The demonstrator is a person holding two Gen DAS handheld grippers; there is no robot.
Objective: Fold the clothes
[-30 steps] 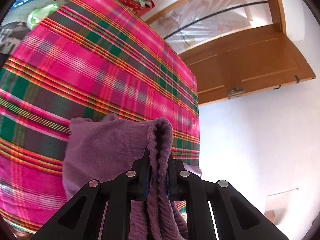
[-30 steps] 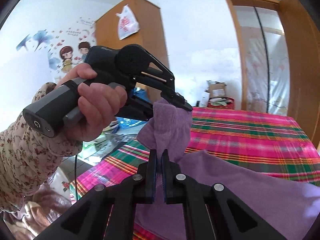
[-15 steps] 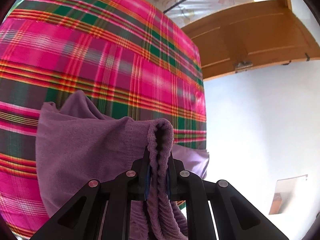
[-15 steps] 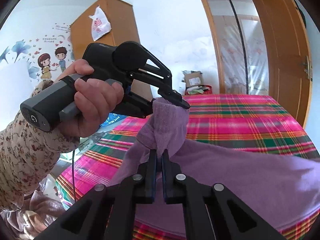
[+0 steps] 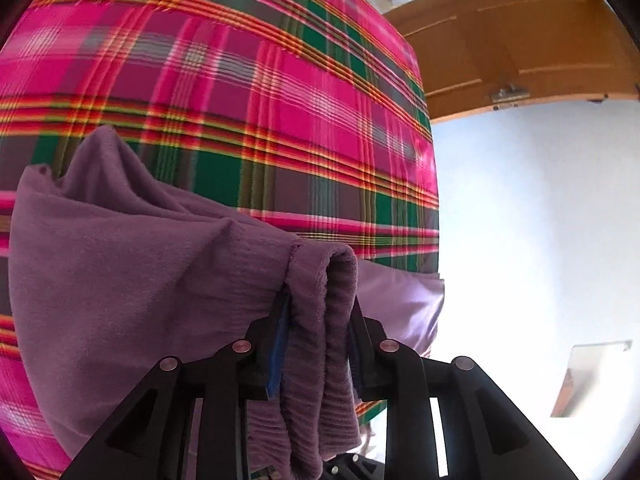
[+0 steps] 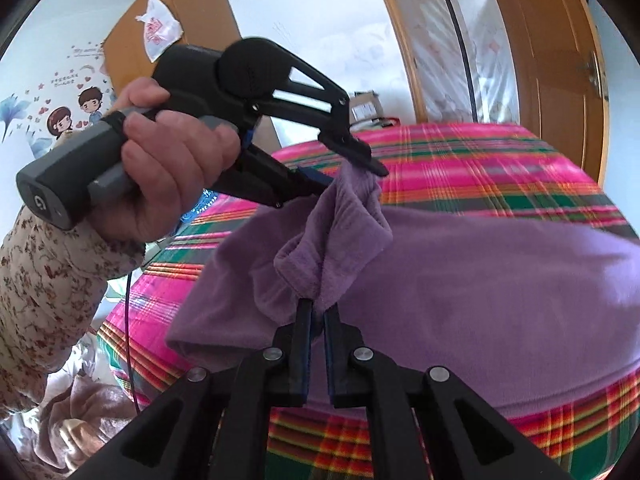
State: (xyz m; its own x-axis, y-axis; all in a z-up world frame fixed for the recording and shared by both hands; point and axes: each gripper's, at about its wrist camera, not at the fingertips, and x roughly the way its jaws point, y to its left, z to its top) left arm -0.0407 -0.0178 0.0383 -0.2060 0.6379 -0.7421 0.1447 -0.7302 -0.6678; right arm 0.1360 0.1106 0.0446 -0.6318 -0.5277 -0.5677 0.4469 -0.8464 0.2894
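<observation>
Two hand-held grippers over a bed covered by a pink, green and orange plaid bedspread (image 5: 248,92). A purple garment (image 6: 500,280) lies spread on the bedspread, its ribbed edge lifted at two points.

Left gripper (image 5: 318,320): its jaws have just been opening and now stand partly apart, with a thick fold of the garment's ribbed hem (image 5: 324,344) between them (the fold fills most of the gap and appears to touch both blue-lined pads, though whether they press on it cannot be told). From the right wrist view this gripper (image 6: 352,170) shows from the side, held in the person's left hand (image 6: 168,160), whose sleeve (image 6: 48,292) is floral; cloth hangs from its tips.

Right gripper (image 6: 314,316): fingers nearly together, pinching a thin bunch of the same garment at its tips.

Background: a wooden door (image 5: 520,36), a wooden wardrobe (image 6: 188,20) and cartoon wall stickers (image 6: 68,112).
</observation>
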